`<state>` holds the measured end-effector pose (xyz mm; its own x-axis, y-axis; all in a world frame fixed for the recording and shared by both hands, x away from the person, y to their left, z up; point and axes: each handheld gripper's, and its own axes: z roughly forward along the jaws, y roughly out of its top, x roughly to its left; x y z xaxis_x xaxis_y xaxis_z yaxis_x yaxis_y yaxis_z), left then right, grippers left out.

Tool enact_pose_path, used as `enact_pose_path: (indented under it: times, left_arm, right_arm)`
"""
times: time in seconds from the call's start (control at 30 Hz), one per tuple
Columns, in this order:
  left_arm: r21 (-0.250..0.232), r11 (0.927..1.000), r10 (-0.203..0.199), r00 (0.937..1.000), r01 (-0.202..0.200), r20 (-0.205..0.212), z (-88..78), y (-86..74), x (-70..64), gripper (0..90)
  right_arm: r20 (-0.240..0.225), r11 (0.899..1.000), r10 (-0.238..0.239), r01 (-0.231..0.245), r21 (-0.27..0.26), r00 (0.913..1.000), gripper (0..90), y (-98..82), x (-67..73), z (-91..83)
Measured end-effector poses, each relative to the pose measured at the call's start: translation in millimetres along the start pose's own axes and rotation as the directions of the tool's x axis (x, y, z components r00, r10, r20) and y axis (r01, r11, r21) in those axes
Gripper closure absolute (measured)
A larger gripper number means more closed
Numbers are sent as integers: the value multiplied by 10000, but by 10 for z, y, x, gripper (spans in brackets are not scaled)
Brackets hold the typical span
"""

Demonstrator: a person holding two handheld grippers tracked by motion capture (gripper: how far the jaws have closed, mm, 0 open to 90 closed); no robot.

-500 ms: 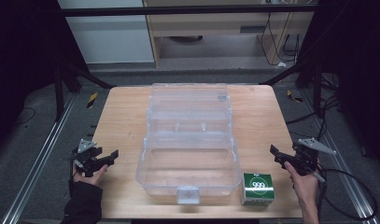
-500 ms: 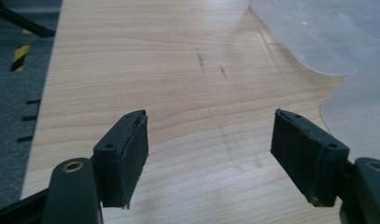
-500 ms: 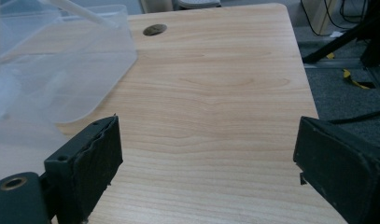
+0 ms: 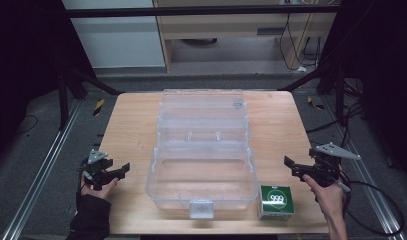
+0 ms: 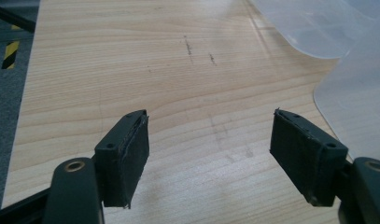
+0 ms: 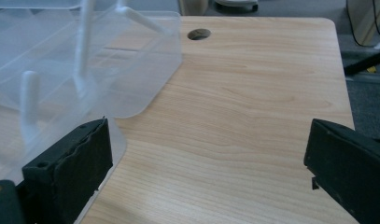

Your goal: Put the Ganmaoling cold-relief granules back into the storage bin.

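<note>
Open gripper (image 6: 208,172) beside clear box (image 6: 85,60)

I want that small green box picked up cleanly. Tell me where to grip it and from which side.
Grip the green box across its two short side faces, coming straight down from above. It lies flat near the table's front edge, top face clear, with a gap to the clear plastic case on its left.

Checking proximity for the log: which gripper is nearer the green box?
The right gripper: the green box lies just beside its hand, while the left gripper sits across the clear organizer.
</note>
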<state>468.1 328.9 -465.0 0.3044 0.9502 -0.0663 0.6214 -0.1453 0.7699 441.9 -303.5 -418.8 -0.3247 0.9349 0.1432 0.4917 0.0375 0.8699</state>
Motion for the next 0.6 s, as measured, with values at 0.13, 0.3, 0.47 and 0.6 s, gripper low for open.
enact_pose_path:
  times: [0.13,0.3,0.47,0.6]
  left_arm:
    - [143,9998,129,9999,-129,52,21,-3,-18,275]
    - [253,9995,172,9998,-173,58,33,-8,-21,276]
    - [307,9993,220,9997,-223,91,40,-11,-37,276]
    - [354,9990,259,9996,-263,97,49,-13,-40,276]
  right_arm:
    - [-249,9989,-466,465,-41,9986,8,83,68,-55]
    - [-270,9959,-822,810,-398,9963,46,229,142,-140]
    - [-438,9935,-1075,1056,-428,9932,70,381,184,-166]
    - [-598,9894,-1432,1413,-349,9879,77,446,221,-177]
